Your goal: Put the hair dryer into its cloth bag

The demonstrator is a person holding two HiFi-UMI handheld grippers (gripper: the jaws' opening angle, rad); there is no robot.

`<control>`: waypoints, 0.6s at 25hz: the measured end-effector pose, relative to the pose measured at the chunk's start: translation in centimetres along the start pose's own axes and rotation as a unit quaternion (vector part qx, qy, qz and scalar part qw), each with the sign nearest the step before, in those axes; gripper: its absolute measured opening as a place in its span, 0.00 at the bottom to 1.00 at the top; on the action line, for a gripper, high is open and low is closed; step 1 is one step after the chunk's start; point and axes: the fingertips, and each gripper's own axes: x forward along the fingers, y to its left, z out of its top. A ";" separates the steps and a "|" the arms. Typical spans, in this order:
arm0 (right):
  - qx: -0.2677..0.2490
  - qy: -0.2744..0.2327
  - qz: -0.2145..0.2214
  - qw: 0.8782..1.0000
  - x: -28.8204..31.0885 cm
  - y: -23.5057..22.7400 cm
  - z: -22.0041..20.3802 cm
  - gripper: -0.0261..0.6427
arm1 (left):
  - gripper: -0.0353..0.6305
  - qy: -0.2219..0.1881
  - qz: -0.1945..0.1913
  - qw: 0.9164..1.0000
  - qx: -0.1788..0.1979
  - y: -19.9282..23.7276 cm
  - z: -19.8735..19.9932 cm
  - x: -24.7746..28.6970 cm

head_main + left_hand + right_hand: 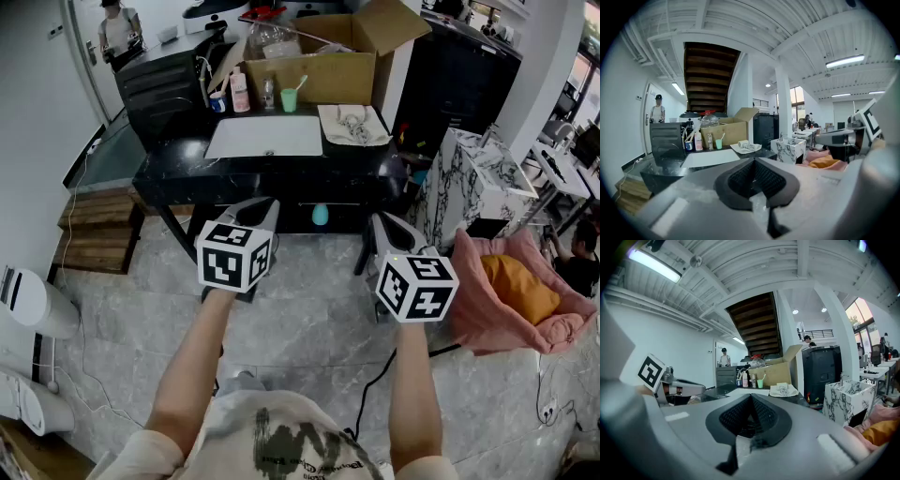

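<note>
Cloth bag (354, 124) beyond left tongs (266, 206), right tongs (383, 225)

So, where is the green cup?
Head view, top centre: the green cup stands on the black counter, before the cardboard box, right of a bottle.

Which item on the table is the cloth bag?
Find the black table ahead, with the open cardboard box at its back. The cloth bag lies just right of the white sheet: cream fabric marked with grey squiggles.

Both tongs (265, 212) (384, 226) closed, empty.
</note>
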 end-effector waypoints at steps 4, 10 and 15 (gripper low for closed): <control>0.001 0.000 -0.002 1.000 -0.1 -0.5 -0.4 0.04 | 0.06 -0.011 0.001 1.000 -0.001 -0.2 0.4 0.1; 0.004 0.002 -0.004 1.000 0.6 -1.2 -0.6 0.08 | 0.06 -0.014 -0.001 1.000 -0.002 -0.1 0.7 1.3; 0.008 0.006 -0.009 1.000 2.5 -2.2 -0.9 0.12 | 0.13 -0.007 -0.010 1.000 -0.001 0.9 0.7 3.6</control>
